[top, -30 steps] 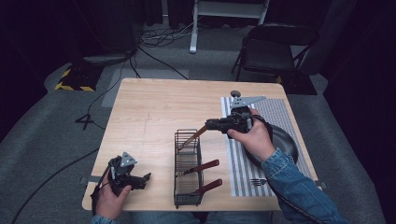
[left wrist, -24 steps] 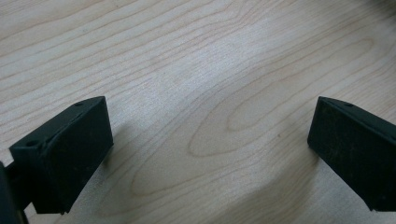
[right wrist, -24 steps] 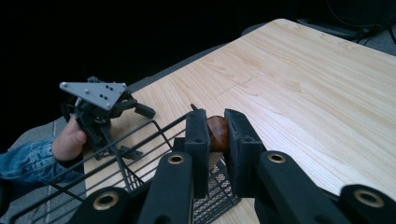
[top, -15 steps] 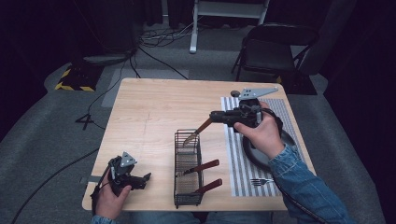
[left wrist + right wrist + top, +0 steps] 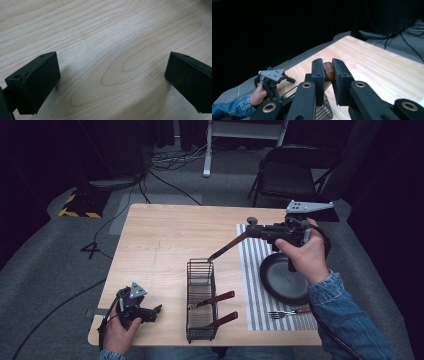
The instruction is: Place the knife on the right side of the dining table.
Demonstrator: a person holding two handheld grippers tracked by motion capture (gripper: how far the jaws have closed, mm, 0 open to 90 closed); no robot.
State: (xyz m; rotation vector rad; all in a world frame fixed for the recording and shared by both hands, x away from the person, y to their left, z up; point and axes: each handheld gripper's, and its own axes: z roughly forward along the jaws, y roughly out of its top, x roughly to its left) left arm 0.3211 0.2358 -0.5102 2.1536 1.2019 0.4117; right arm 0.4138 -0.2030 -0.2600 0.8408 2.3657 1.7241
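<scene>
High view: the right gripper (image 5: 251, 231), clamped on the brown wooden handle of a table knife (image 5: 229, 246), holds it slanted above the black wire cutlery basket (image 5: 201, 300) on the pale wooden bench (image 5: 160, 240), probably lifting it out towards the striped placemat (image 5: 250, 270).

Left gripper view: the left gripper (image 5: 112, 82) rests on the bench, jaws wide, holding nothing.

Right gripper view: the pads pinch the handle's rounded end.

The table (image 5: 165, 245) is lit evenly from above while the surroundings are left pretty dark; soft shadows are cast, and mild blur is seen throughout.
</scene>
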